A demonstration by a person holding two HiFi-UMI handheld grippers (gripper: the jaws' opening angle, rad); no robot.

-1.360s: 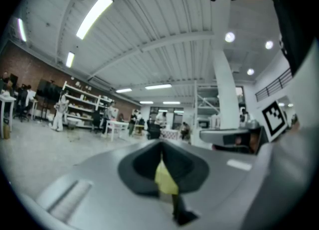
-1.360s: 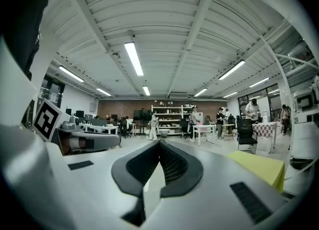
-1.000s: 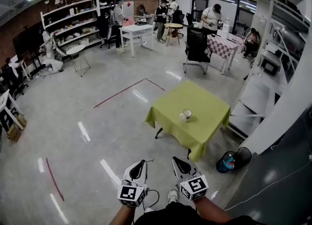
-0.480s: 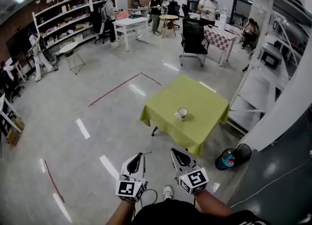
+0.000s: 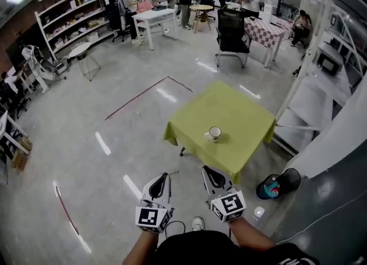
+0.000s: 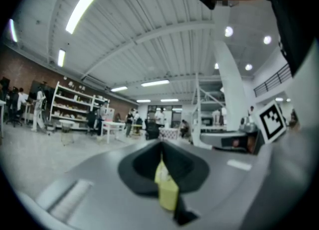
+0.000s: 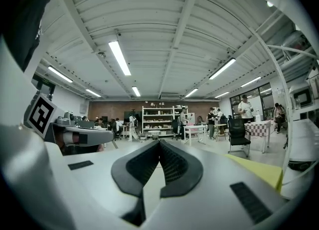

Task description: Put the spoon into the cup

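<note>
Floor point(image 5: 114, 137) lies bare on the near and left sides of the green-clothed table point(image 5: 241, 115); a black bin point(image 5: 288, 179) and white rack point(image 5: 301, 106) crowd its right edge; the cup point(image 5: 215, 133) stands on the cloth toward the near corner, the spoon too small to make out. Since a second ago the table has drawn nearer to both grippers. Left gripper point(image 5: 165, 176) and right gripper point(image 5: 207, 171), short of the table, have jaws pressed together on nothing.

Pale grey left gripper point(image 5: 164, 176) and right gripper point(image 5: 207, 172), black ribbed pads point(image 7: 172, 164), square-marker cubes point(image 5: 150, 217); dark top point(image 5: 200, 251)
</note>
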